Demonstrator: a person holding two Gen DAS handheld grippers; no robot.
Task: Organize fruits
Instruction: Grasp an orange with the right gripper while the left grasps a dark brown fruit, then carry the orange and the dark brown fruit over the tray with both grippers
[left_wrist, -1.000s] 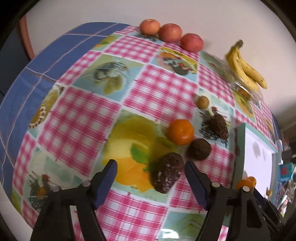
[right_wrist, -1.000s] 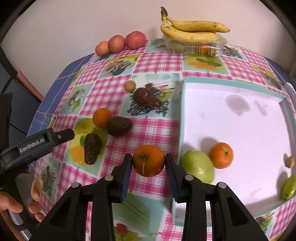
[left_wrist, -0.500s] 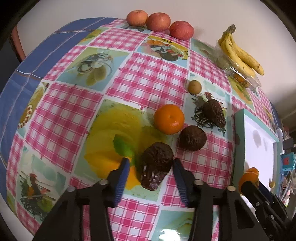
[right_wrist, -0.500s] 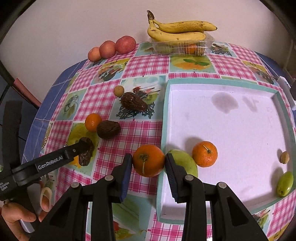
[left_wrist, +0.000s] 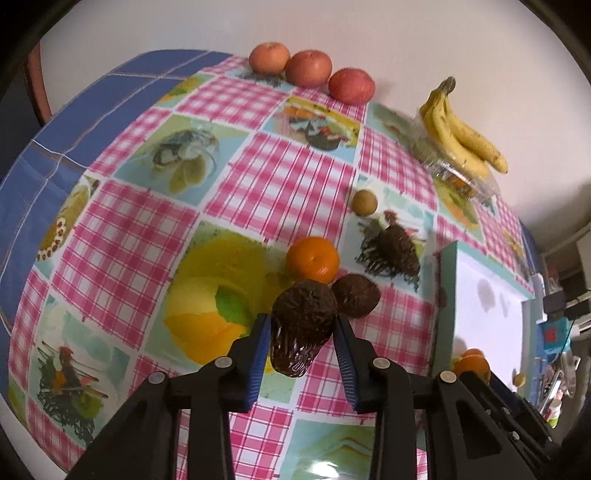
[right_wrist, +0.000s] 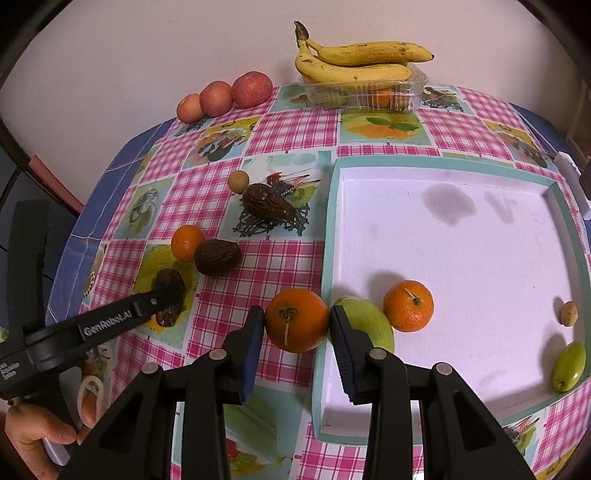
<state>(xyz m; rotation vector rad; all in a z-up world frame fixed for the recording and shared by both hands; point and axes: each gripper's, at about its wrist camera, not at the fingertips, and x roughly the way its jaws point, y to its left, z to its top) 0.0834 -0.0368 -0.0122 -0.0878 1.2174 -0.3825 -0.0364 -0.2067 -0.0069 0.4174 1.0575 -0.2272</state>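
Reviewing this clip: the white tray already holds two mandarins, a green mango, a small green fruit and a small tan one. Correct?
Not quite. The right wrist view shows one mandarin in the tray. The green mango, small green fruit and small tan fruit are there.

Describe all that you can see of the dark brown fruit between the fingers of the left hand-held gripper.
The dark brown fruit is oval, with a rough, wrinkled skin, glossy at its near end. It sits between the blue pads of the left hand-held gripper, whose jaws are closing on its sides. Below it lies the yellow picture on the tablecloth. An orange and a rounder brown fruit lie just behind it; contact is unclear.
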